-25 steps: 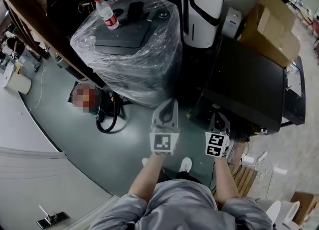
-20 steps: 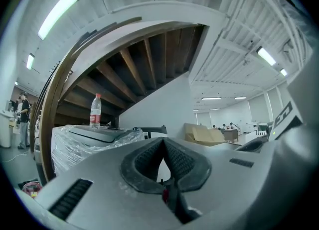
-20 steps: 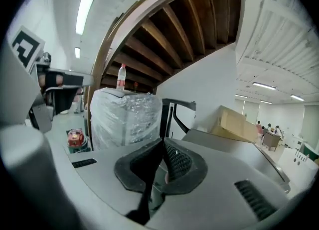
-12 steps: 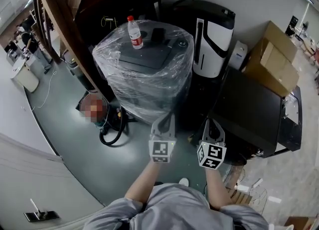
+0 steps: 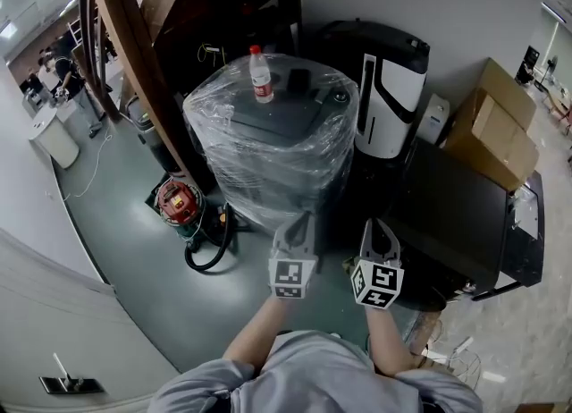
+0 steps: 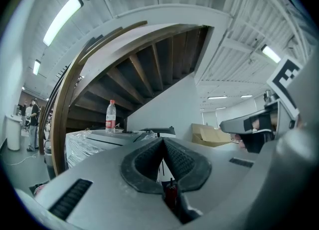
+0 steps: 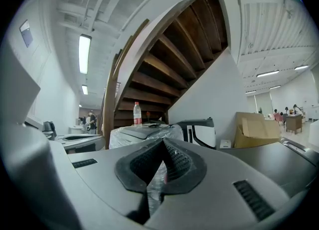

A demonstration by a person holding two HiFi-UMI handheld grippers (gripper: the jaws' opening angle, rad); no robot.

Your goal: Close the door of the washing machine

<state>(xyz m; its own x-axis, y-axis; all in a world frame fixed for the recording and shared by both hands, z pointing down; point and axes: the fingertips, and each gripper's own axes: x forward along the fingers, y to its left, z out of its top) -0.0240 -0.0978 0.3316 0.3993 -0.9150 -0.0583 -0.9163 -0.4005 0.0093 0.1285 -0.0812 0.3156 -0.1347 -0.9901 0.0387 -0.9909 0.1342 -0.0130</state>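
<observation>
Left gripper [image 5: 302, 219]: fingers pressed together, empty. Right gripper [image 5: 378, 225]: likewise, empty. Washing machine [image 5: 273, 134]: film-wrapped, ahead of both fingertips, apart from them. Bottle [image 5: 261, 74]: upright on its top, far side from fingers.

Washing machine [image 5: 288, 165]: pale body, stood upright, wrapped all round in clear plastic film.
Door [image 5: 279, 109]: dark lid on top, lay flat, apparently shut.

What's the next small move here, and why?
Probably carry the left gripper and right gripper forward toward the wrapped machine: both are shut, empty and held short of it, and no open door shows in any view.
</observation>
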